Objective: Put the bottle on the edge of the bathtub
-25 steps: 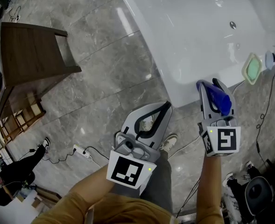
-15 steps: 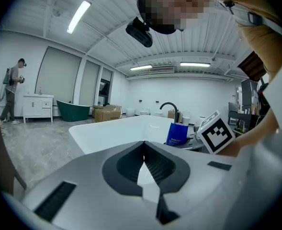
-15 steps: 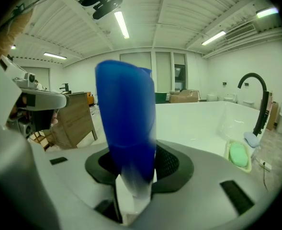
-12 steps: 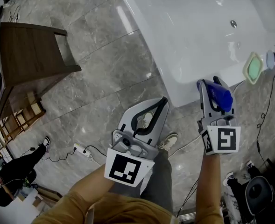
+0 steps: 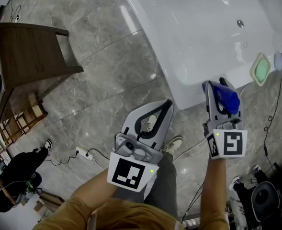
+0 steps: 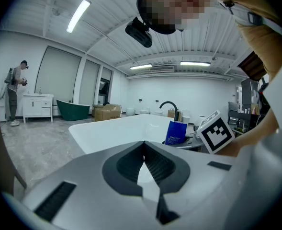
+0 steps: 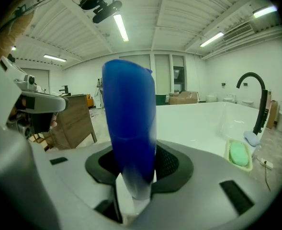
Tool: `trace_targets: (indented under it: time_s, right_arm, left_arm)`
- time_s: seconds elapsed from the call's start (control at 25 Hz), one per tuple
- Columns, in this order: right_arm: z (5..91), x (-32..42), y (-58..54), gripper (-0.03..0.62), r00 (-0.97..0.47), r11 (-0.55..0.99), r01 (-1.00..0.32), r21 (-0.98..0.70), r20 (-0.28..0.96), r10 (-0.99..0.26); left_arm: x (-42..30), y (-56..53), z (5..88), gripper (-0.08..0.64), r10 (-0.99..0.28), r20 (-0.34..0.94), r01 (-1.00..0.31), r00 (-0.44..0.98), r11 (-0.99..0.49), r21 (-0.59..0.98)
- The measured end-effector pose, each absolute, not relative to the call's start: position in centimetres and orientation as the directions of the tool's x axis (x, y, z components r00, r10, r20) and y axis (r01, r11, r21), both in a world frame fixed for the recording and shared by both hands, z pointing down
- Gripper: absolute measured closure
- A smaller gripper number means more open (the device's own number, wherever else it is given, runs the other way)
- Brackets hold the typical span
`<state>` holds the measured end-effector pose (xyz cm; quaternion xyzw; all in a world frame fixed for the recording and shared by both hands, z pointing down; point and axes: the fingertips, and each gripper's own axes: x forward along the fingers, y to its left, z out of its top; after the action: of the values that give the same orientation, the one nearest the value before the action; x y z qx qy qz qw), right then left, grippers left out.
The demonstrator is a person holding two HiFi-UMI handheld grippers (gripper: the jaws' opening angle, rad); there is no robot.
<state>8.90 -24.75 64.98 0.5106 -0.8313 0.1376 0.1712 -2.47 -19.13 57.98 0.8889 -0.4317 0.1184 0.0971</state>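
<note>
Right gripper view first, Mia: what has the right tool (image 7: 133, 169) got?

Its jaws are closed about halfway onto a smooth blue plastic bottle (image 7: 129, 114), Tom, which looks upright between the ribbed dark pads. The end nearest the camera looks paler. The left tool (image 6: 144, 145) is pinched fully together on nothing.

So the bottle is in the air, not set down?

Yes. In the head view it hangs just beside the near edge of the glossy white bathtub (image 5: 172, 66), towards the right-hand corner, above the grey marbled floor tiles (image 5: 97, 66). I'd judge the pickup done and the carry nearly done. Setting it on the rim and letting go are left.

What's the rim like?

Broad, rounded and shiny. It looks slippery, so the base wants to land flat. Farther right, a pale dish with a green bar of soap (image 7: 239, 153) seems to rest on it, then a curved black tap (image 7: 255, 92) beyond.

And far left?

A dark brown wooden stand (image 5: 33, 51), well apart from all this.
</note>
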Motion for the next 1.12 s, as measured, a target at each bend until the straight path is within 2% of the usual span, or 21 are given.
trace_targets:
  time_s: [0.6,1.12]
  right_arm:
    - [64.90,8.52,-24.75,0.437,-0.446,0.465,-0.884,-0.057,0.403,-0.799]
    - [64.32,8.27,-24.77,0.357,-0.473,0.485,-0.871,-0.073,0.387,-0.792]
  left_arm:
    - [-2.20,-19.40,58.03,0.555,-0.748,0.293,-0.794,0.596,-0.602,0.079]
    - [-1.69,-19.14,58.35,0.555,-0.746,0.297,-0.794,0.597,-0.602,0.082]
